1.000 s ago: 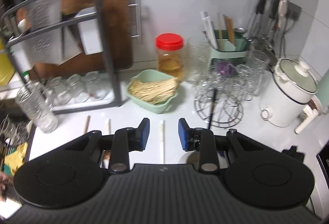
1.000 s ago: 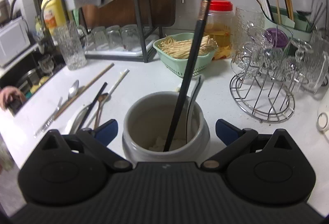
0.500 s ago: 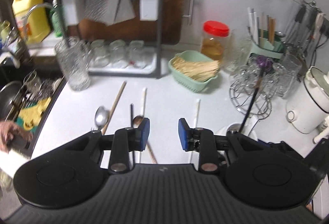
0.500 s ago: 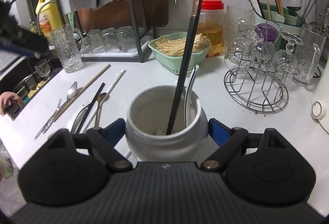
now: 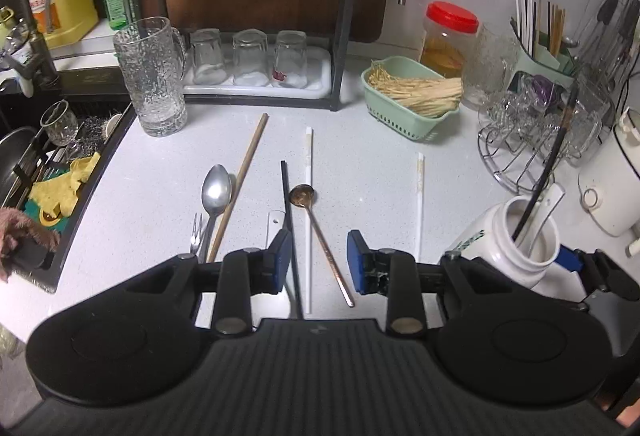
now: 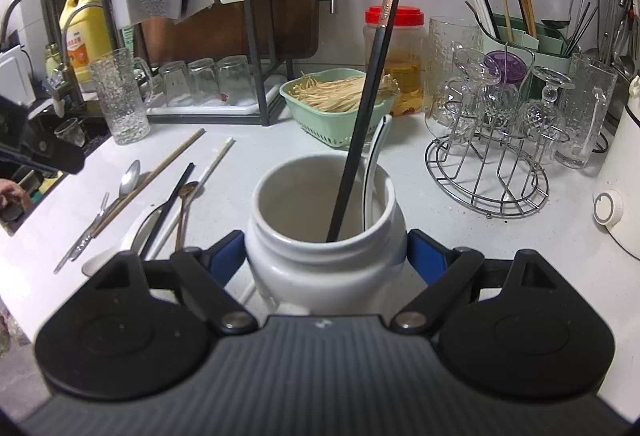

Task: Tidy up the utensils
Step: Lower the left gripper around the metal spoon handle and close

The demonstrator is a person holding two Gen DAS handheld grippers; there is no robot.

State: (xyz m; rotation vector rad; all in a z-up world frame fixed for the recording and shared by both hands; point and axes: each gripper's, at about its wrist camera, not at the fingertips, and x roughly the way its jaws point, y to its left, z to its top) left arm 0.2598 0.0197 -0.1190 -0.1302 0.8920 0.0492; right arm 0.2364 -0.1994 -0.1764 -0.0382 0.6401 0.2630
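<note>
The left wrist camera looked steeply down over the counter (image 5: 360, 164) from above; the right sat low, hard against the white jar (image 6: 324, 236), both facing the backsplash, sharing the jar.

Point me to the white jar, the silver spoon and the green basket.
white jar (image 6: 320, 268), right wrist view, on its front shoulder below the rim.
silver spoon (image 5: 216, 189), left wrist view, on its bowl.
green basket (image 5: 404, 118), left wrist view, on its slotted front wall.
</note>
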